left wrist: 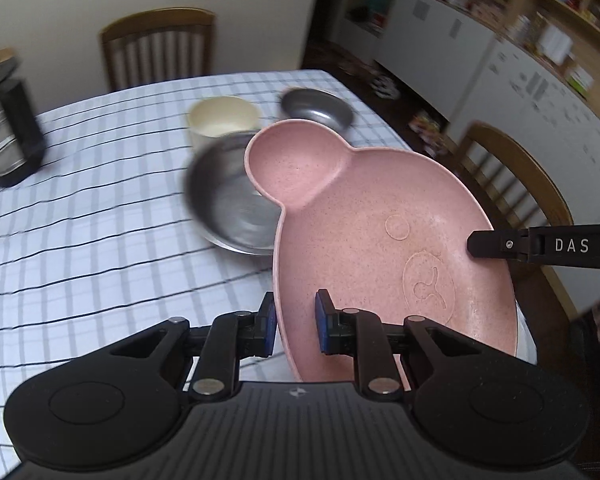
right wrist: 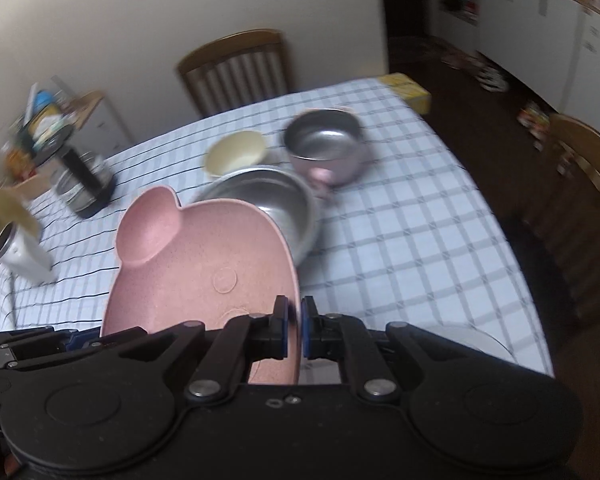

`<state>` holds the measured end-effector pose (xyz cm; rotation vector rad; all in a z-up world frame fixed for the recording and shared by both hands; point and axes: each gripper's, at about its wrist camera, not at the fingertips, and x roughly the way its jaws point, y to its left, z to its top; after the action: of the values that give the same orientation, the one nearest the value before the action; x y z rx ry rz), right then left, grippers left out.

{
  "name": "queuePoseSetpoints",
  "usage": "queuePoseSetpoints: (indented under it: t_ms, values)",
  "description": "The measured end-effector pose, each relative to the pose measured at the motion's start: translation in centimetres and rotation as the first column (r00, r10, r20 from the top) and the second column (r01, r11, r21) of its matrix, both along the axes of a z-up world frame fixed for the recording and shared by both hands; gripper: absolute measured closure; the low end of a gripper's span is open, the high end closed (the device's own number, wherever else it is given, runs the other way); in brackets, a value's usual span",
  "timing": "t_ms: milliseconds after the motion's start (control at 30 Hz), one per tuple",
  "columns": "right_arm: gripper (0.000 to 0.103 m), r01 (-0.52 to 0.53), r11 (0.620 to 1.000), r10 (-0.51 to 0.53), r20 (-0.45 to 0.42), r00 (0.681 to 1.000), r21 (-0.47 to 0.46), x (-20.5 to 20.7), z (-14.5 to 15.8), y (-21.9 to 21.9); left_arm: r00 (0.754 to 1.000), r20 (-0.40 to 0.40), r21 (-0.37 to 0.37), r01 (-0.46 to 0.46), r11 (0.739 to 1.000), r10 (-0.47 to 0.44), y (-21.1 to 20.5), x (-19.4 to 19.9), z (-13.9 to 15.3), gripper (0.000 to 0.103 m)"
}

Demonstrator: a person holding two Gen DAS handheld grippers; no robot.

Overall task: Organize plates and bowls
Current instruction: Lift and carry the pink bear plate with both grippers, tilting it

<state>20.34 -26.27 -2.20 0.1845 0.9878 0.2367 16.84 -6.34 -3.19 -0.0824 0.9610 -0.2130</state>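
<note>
A pink bear-shaped plate with an ear compartment is held tilted above the checked table; it also shows in the right wrist view. My left gripper straddles its near left rim with a gap at the right pad, so the hold is unclear. My right gripper is shut on the plate's right rim; its finger shows in the left wrist view. Beyond the plate stand a shallow steel bowl, a cream bowl and a deeper steel bowl.
The checked tablecloth covers the table. A black-handled jug stands at far left. A white bottle lies at left. A white plate rim shows at the near right. Wooden chairs stand around the table.
</note>
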Motion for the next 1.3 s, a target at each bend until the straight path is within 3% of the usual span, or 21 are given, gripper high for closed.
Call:
queuePoseSetpoints:
  t_ms: [267,500,733,1300]
  values:
    - [0.095,0.154,0.988,-0.152,-0.054,0.987,0.025,-2.4,-2.8,-7.4,0.989,-0.041,0.041,0.143,0.989,-0.141,-7.9,1.3,-2.6,0.085]
    - [0.095,0.23,0.972,-0.223,-0.122,0.967,0.042,-3.5,-6.4,-11.8,0.978,-0.073,0.093,0.202,0.975,-0.196,-12.3,2.4,-5.4,0.084]
    - [0.095,0.241,0.969,-0.227,-0.183,0.957,0.061,-3.5,-9.2,-13.4,0.974,-0.115,0.112,0.206,0.972,-0.194,-13.3,3.6,-7.4,0.084]
    - [0.095,0.257,0.962,-0.224,-0.265,0.938,0.096,-3.4,-12.3,-14.8,0.965,-0.164,0.13,0.225,0.966,-0.203,-14.8,5.0,-9.9,0.084]
